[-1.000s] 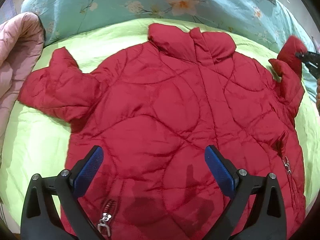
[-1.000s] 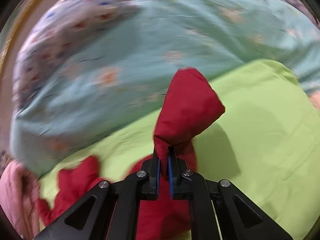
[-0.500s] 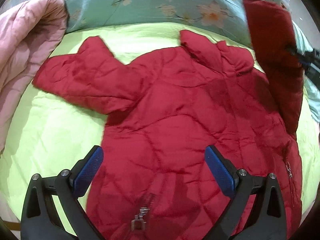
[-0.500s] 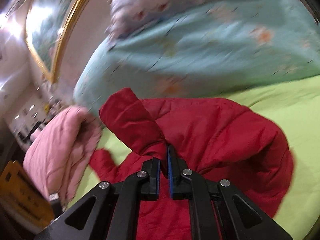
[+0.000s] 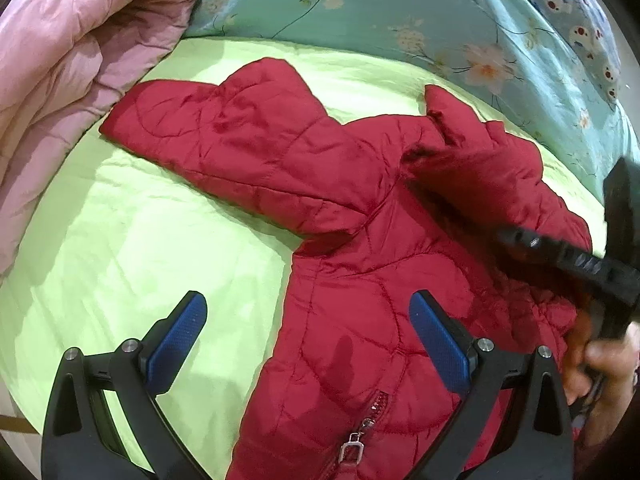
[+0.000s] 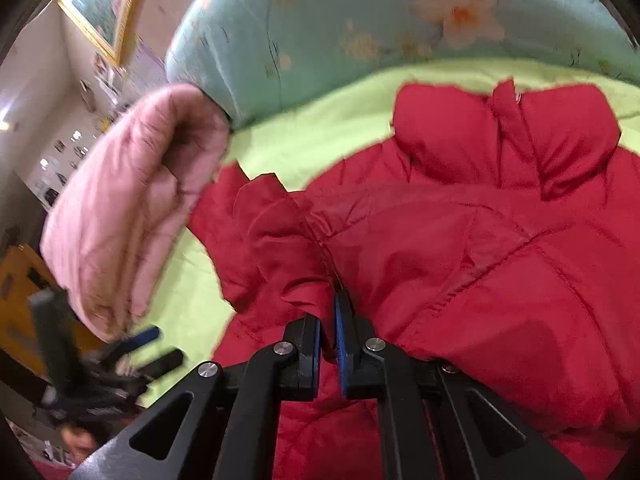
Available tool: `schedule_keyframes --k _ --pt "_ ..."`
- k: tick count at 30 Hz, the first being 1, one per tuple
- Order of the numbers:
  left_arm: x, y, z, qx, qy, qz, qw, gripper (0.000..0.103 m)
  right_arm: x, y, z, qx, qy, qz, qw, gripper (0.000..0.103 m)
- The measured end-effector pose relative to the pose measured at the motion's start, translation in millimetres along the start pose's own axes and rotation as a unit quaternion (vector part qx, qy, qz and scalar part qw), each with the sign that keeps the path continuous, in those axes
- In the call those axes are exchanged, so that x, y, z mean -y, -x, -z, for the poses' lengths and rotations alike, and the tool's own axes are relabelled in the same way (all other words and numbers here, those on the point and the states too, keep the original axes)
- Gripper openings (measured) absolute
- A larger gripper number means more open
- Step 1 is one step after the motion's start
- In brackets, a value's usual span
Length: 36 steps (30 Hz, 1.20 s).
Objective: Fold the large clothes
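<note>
Red jacket (image 5: 360, 208), hem cut off

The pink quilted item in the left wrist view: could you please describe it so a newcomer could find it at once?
Start at the lime-green sheet where the red jacket lies. Follow the jacket's outstretched sleeve to its cuff; bunched just beyond, at the sheet's edge, is the pink quilt. It is the only pale pink, plain fabric; the teal bedding beside it is flowered.

The jacket (image 5: 360, 240) lies spread on the bed (image 5: 140, 240). A quilt (image 5: 72, 60) is bunched to the jacket's left, and a duvet (image 5: 400, 8) lies behind the jacket's collar.
</note>
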<state>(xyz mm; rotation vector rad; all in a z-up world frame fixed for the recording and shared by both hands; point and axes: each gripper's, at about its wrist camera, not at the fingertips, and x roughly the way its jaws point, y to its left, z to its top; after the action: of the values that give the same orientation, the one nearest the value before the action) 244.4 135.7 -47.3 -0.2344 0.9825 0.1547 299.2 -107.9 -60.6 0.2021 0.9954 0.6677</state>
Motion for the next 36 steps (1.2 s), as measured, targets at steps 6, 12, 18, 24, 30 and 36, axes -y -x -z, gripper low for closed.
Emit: schedule_keyframes --k 6,12,18,24,30,36 --pt "11.4 -4.8 -3.4 -0.009 -0.006 0.022 0.9997 0.101 1.6 -15.5 17.6 -0.014 0.025 0.056 0.998 0.013" --pt "23.8 -15.3 -15.5 -0.024 -0.004 0.058 0.9980 0.101 -10.0 -6.8 30.3 -0.026 0.060 0.081 0.995 0.031" --pt "26.0 -22.3 -26.3 -0.040 0.010 0.092 0.9949 0.101 -16.8 6.8 37.6 -0.005 0.077 0.053 0.996 0.071" --pt "53.6 -50.3 -31.2 -0.073 -0.010 0.154 0.9853 0.101 -2.8 45.6 49.5 0.017 0.075 0.038 0.996 0.071" --pt "77.6 -86.1 -39.7 -0.092 -0.007 0.178 0.9796 0.079 36.7 105.1 59.2 0.063 0.030 0.071 0.995 0.071" --pt "84.7 -67.4 -39.2 -0.044 -0.049 0.150 0.9864 0.018 92.7 159.9 46.5 0.125 -0.050 0.163 0.977 0.067"
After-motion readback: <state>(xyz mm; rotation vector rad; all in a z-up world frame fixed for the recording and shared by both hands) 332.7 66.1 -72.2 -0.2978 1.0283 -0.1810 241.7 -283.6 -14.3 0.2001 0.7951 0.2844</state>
